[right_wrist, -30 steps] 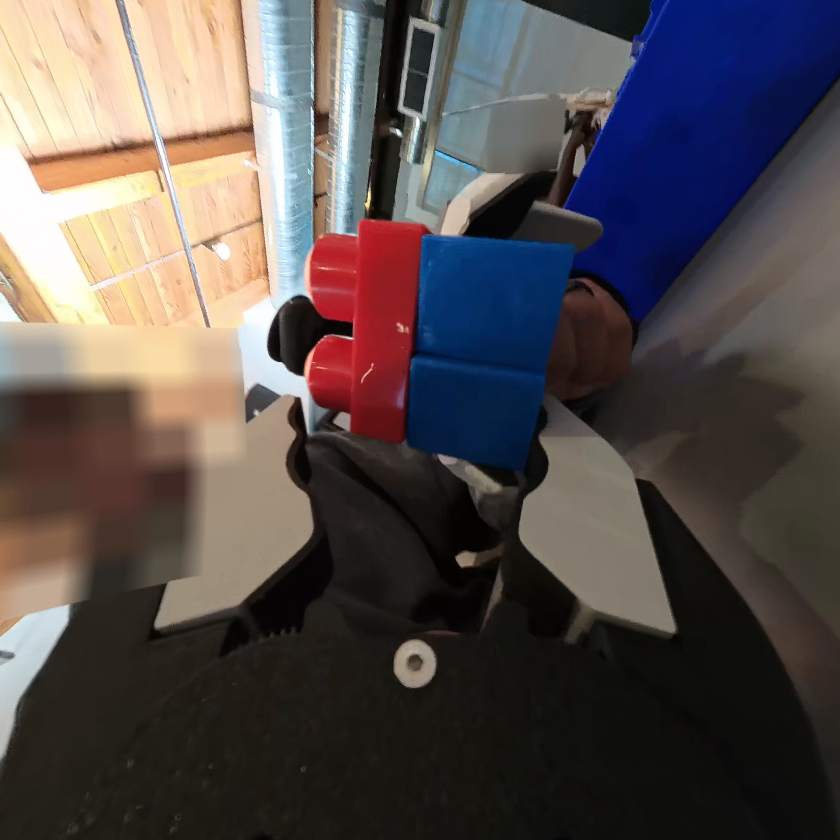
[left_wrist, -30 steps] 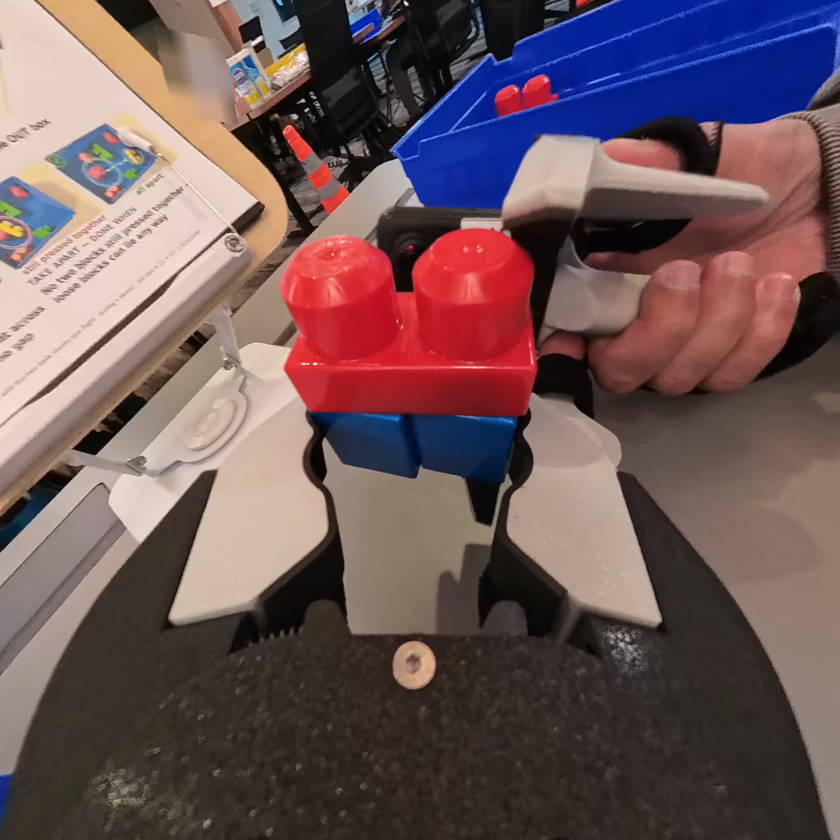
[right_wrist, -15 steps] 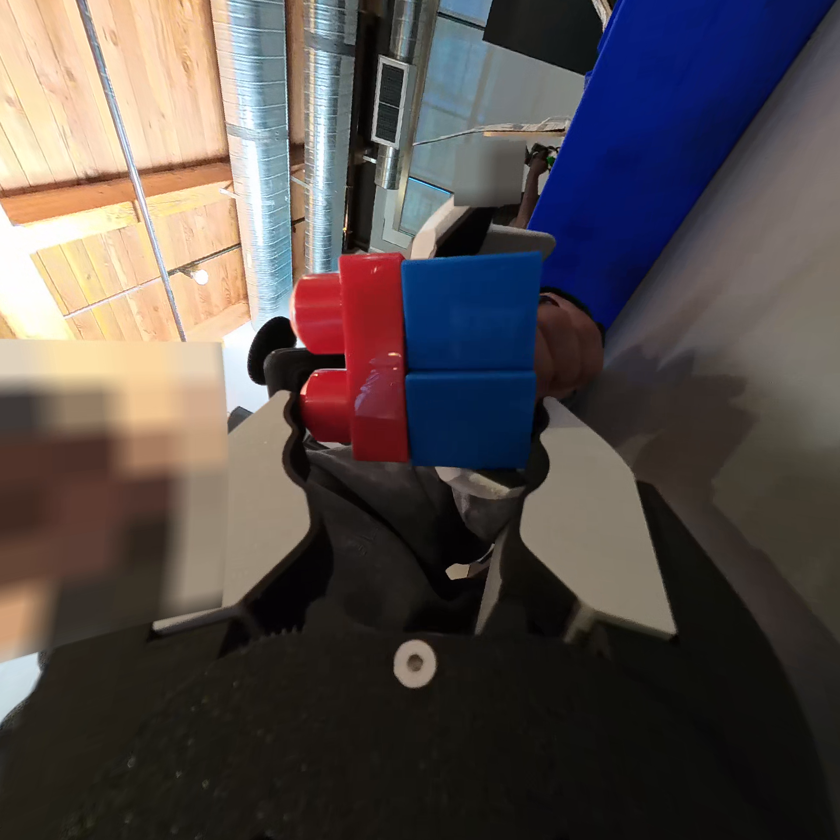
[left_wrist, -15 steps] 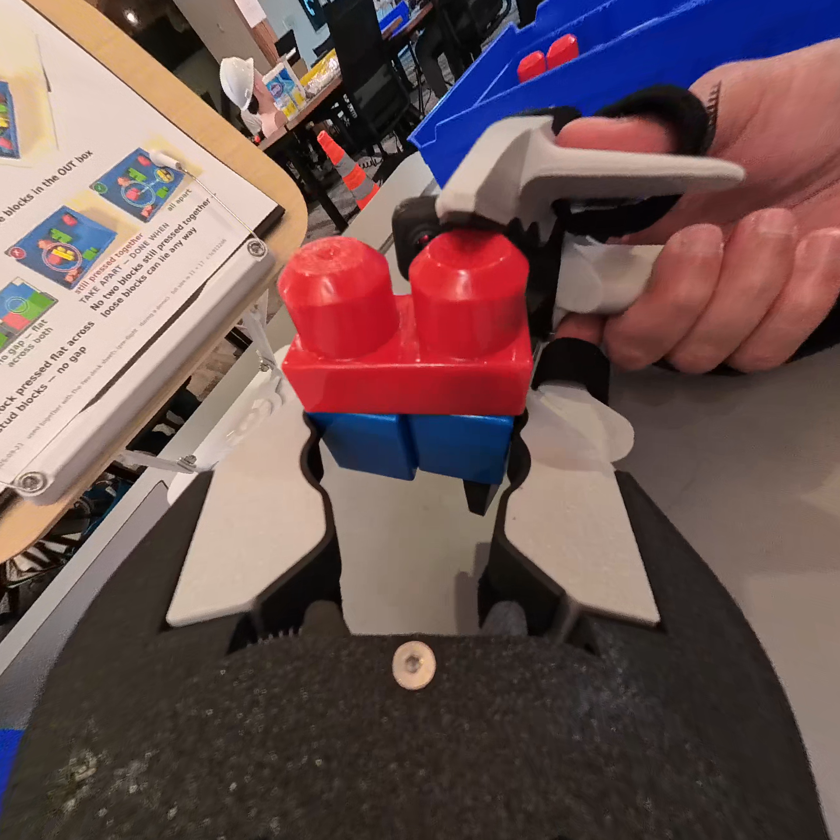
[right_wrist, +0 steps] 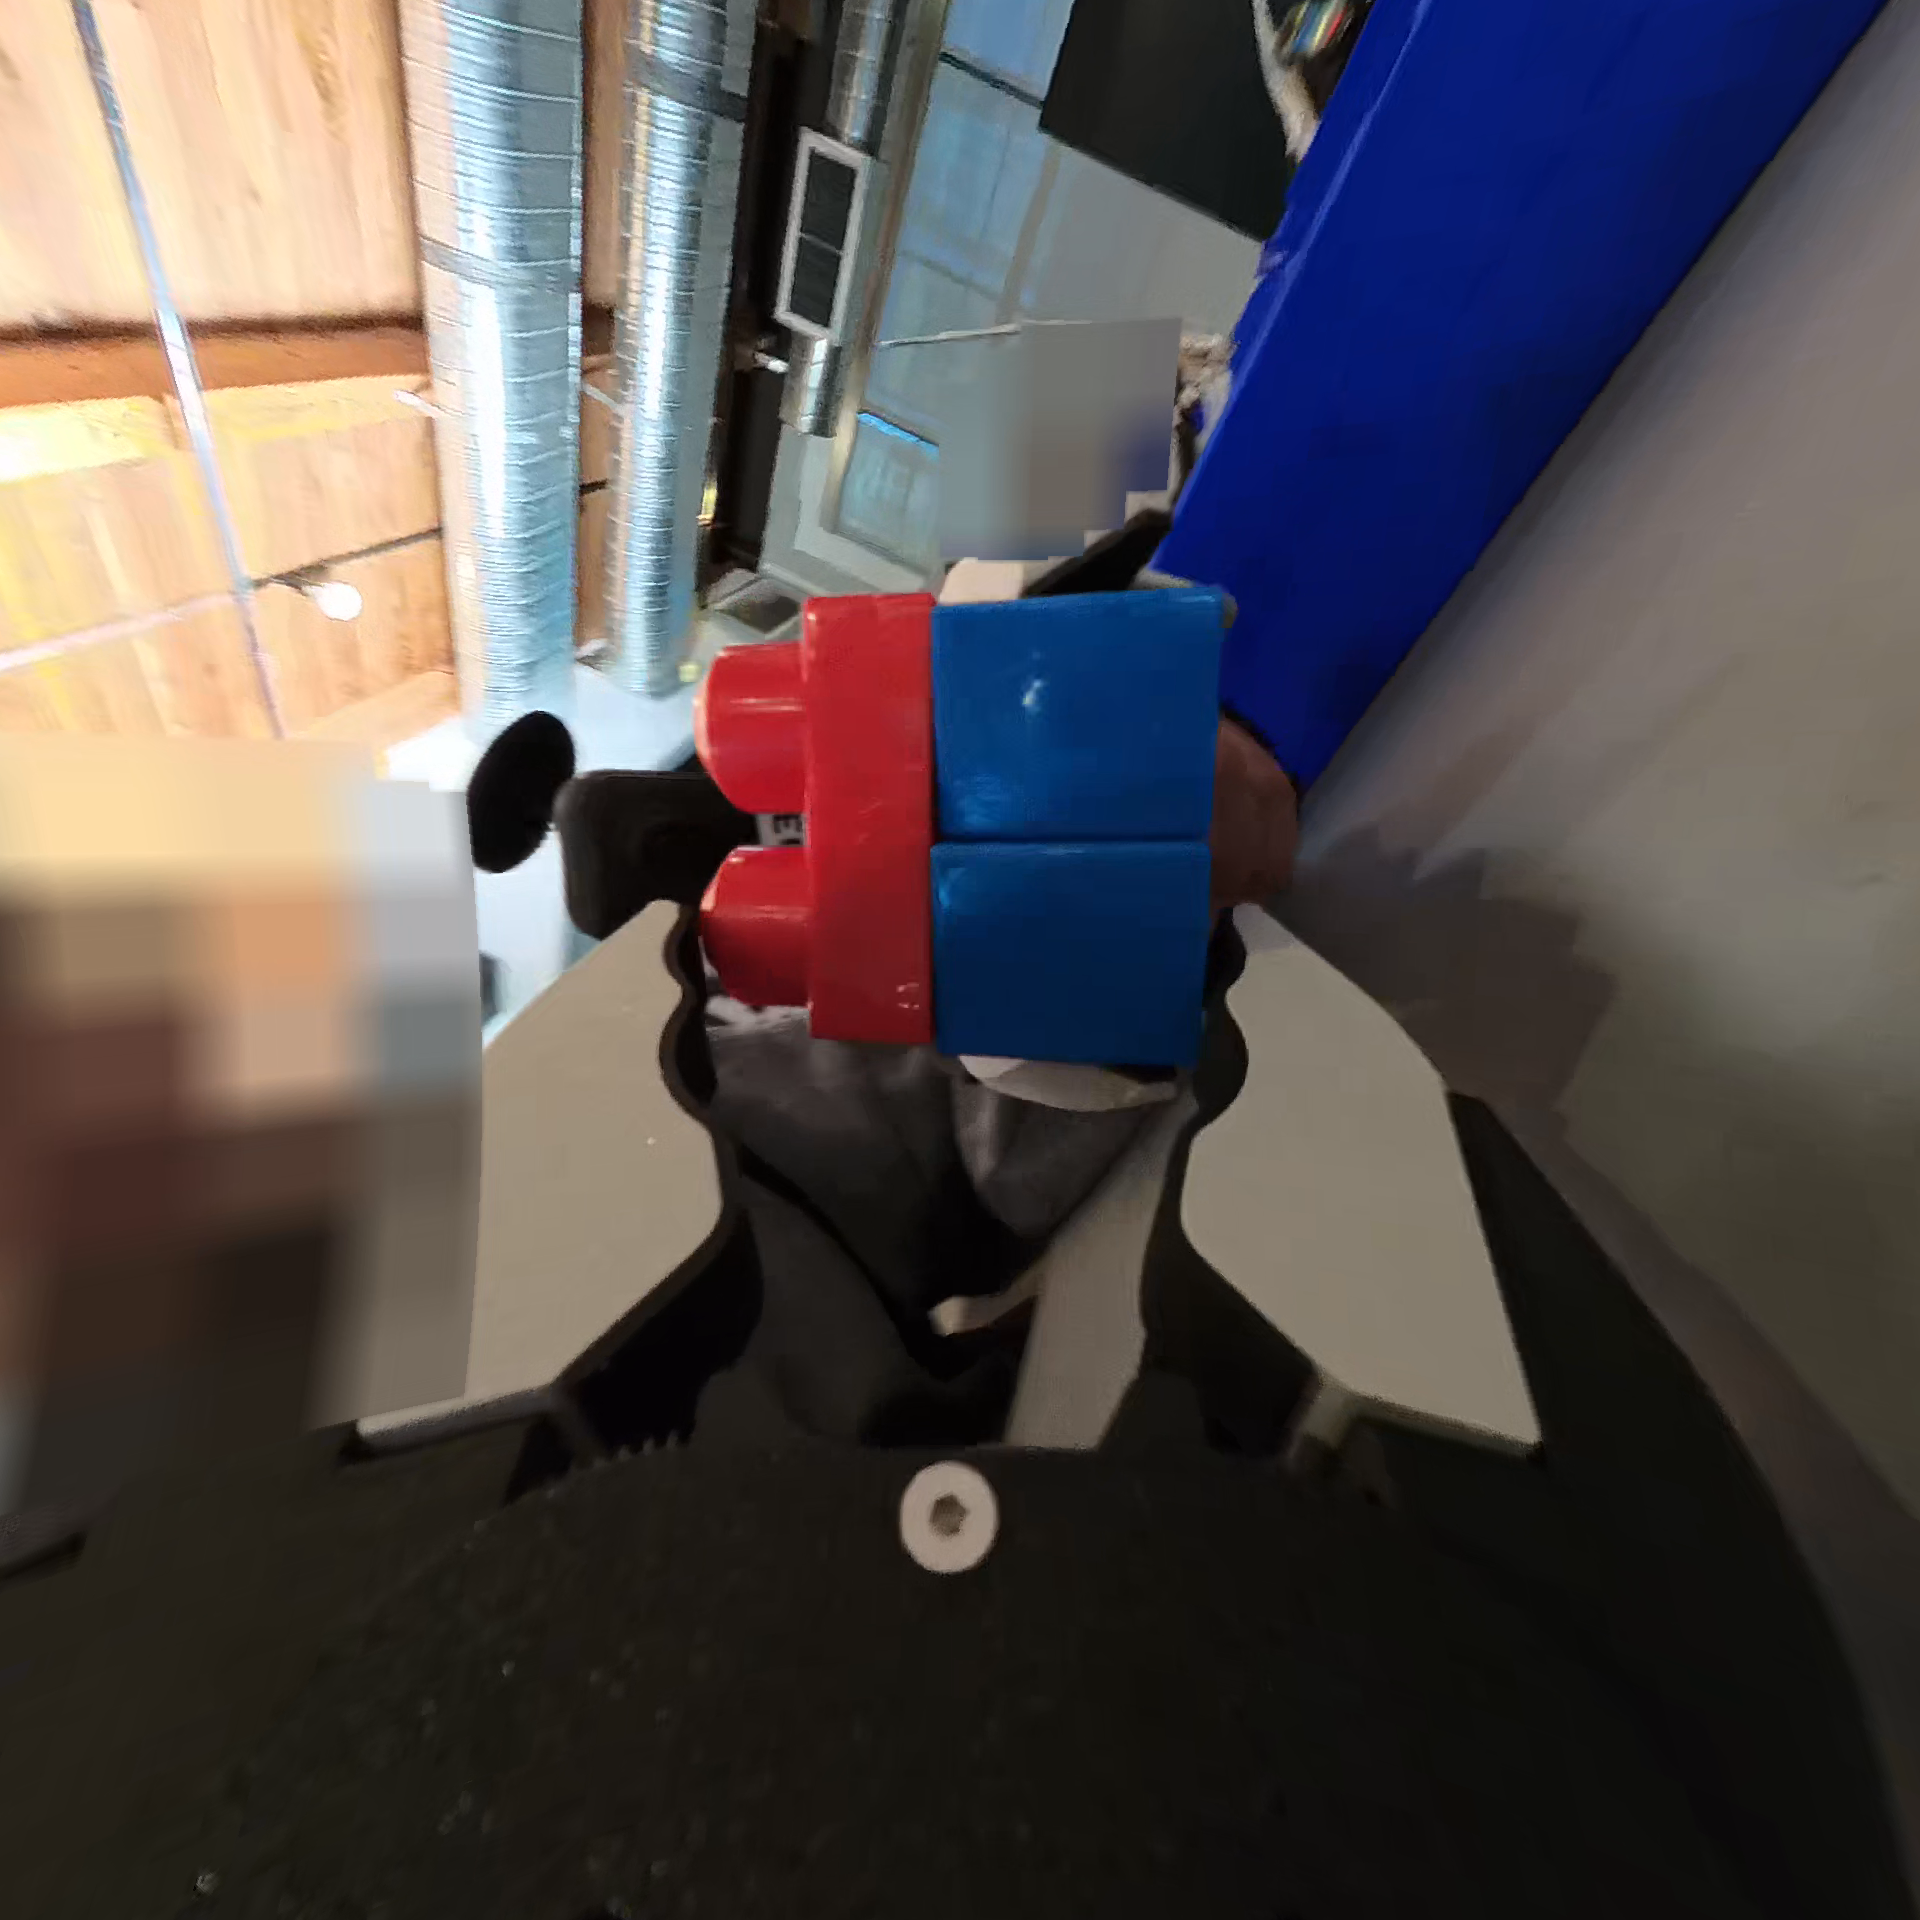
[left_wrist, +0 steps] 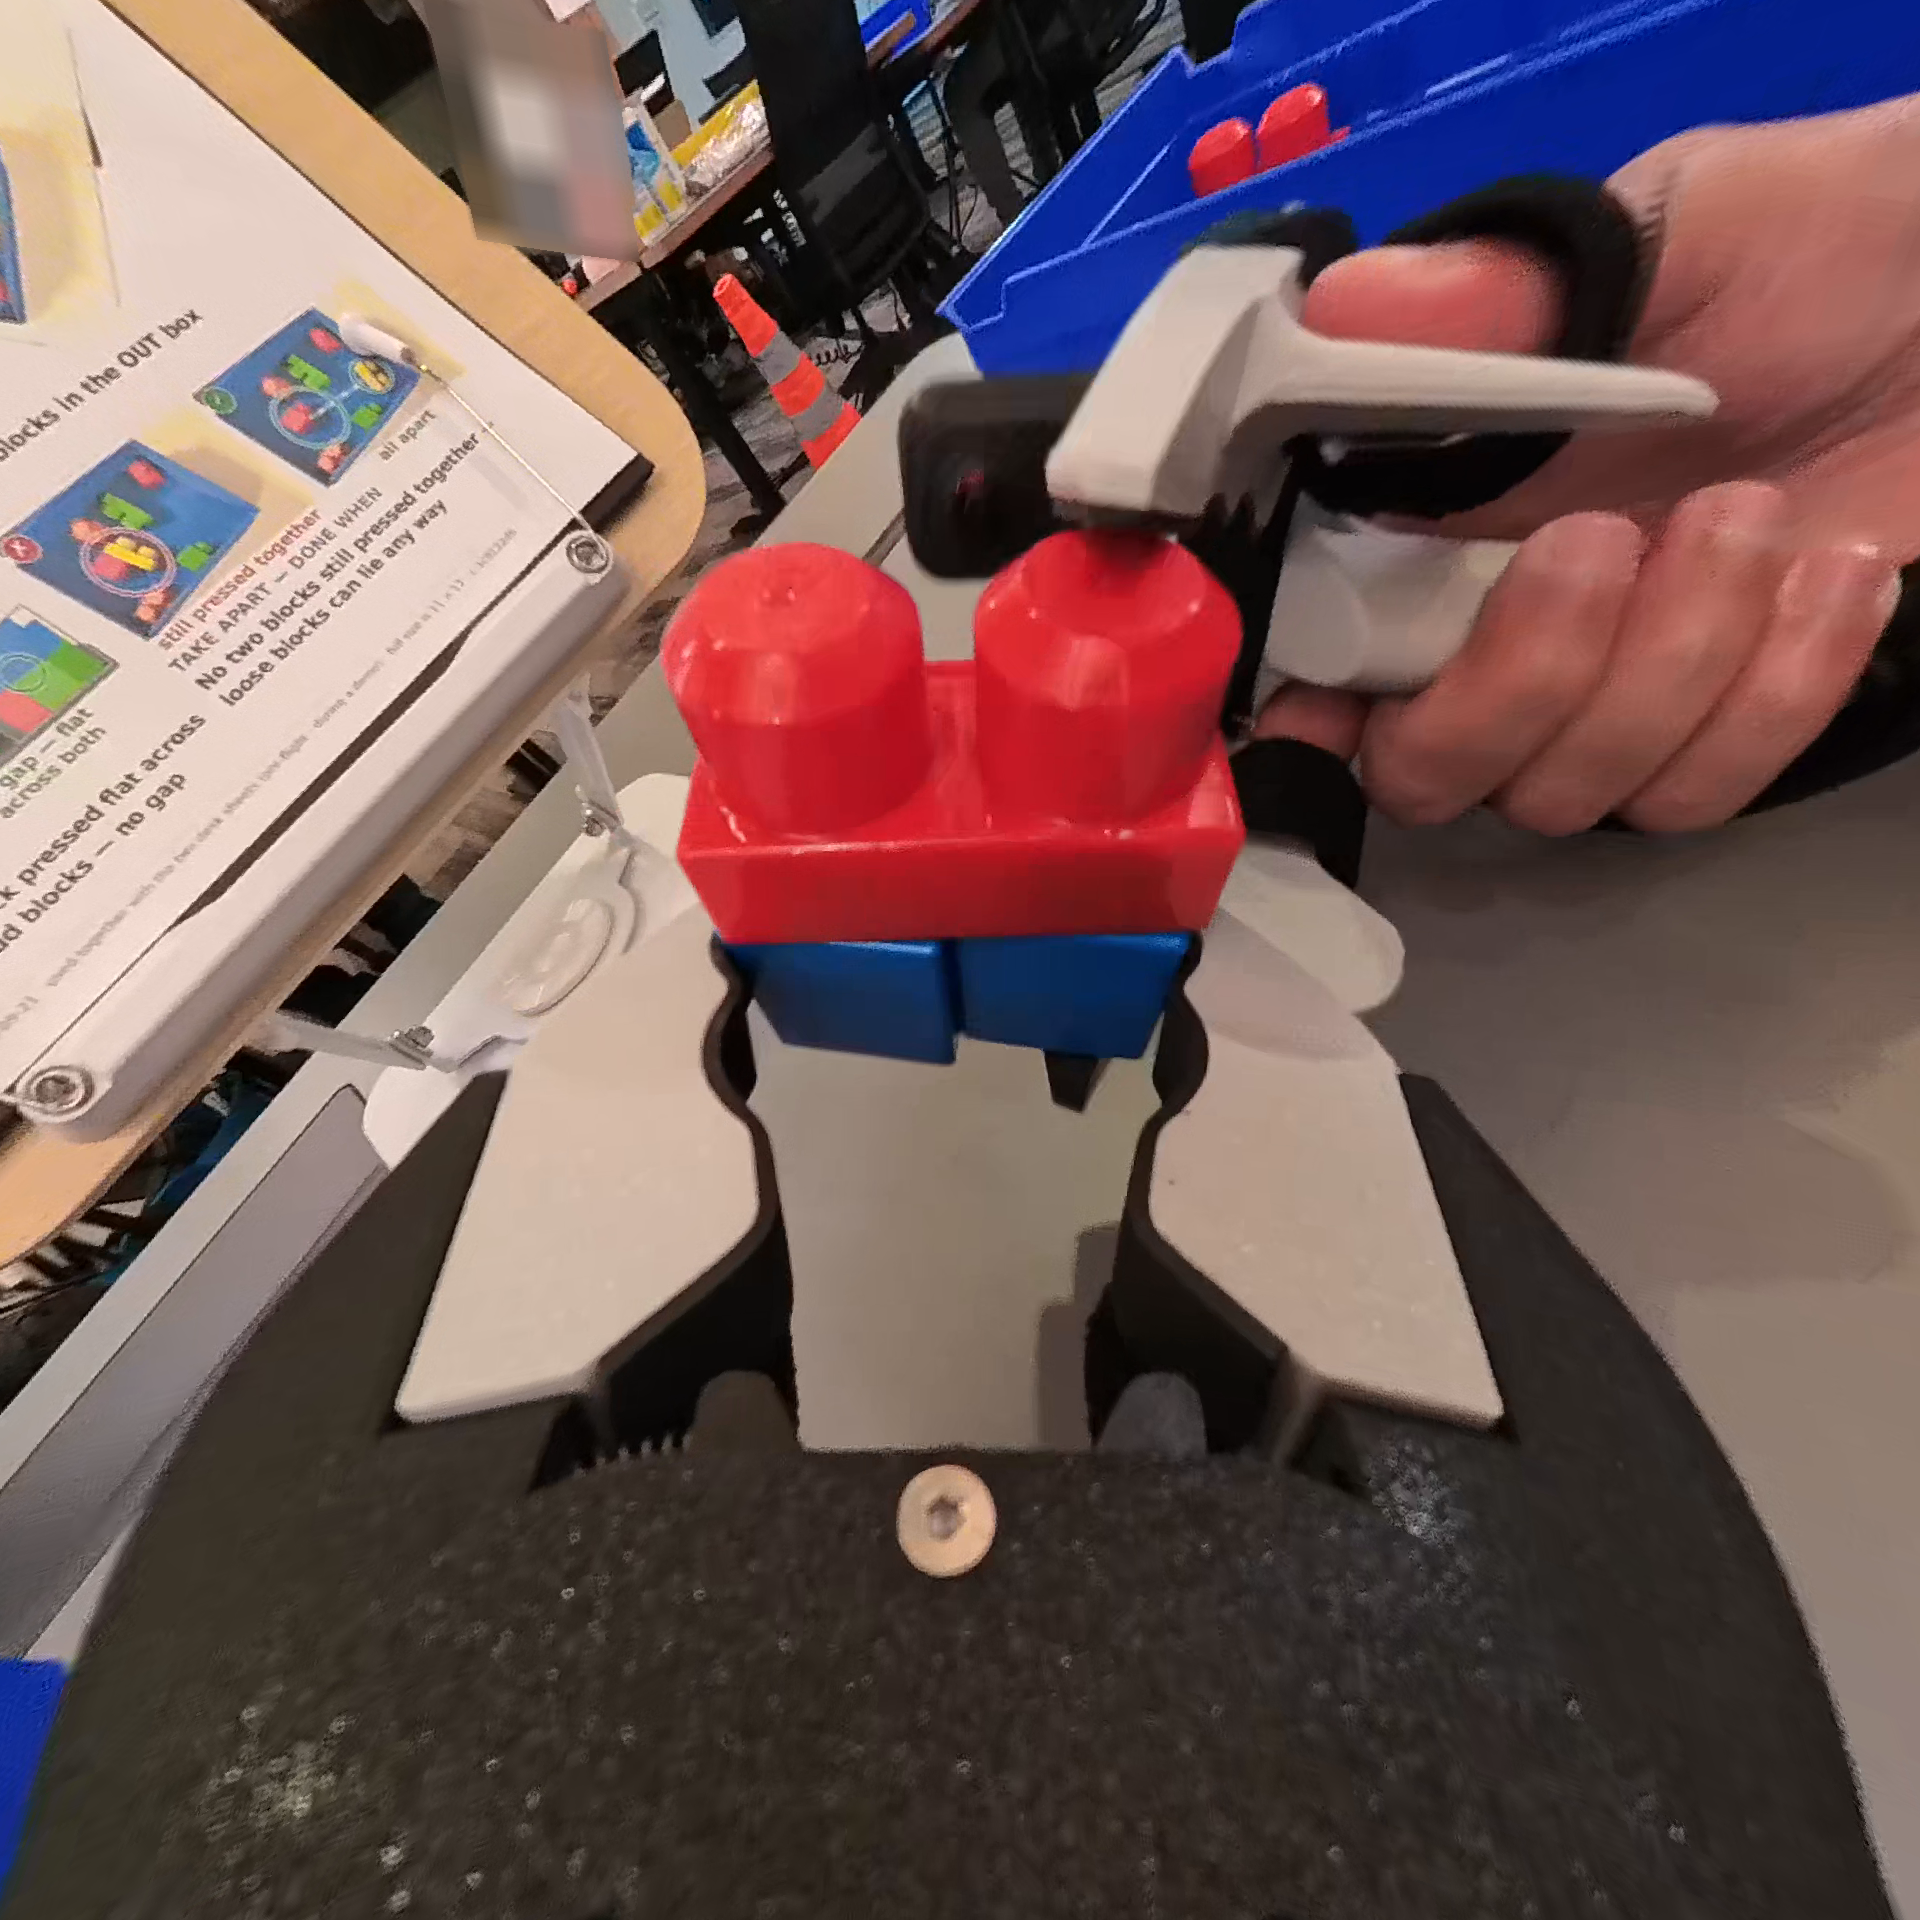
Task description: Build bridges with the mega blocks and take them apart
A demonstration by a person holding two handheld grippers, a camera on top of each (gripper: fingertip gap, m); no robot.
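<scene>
The two blue blocks [left_wrist: 956,997] are clamped between the jaws of the left gripper [left_wrist: 956,1023], with the two-stud red block [left_wrist: 961,779] pressed on top. The same stack is spanned by the right gripper [right_wrist: 951,997], closed across it from red stud [right_wrist: 753,951] to blue base. If the red block is levered off unevenly, a blue block could be pulled loose and dropped. The joints between blocks are hidden, and the blue bin [left_wrist: 1455,166] is cut off.

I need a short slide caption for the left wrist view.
Left tongs grip two blue blocks under a red block; right tongs opposite.
</scene>
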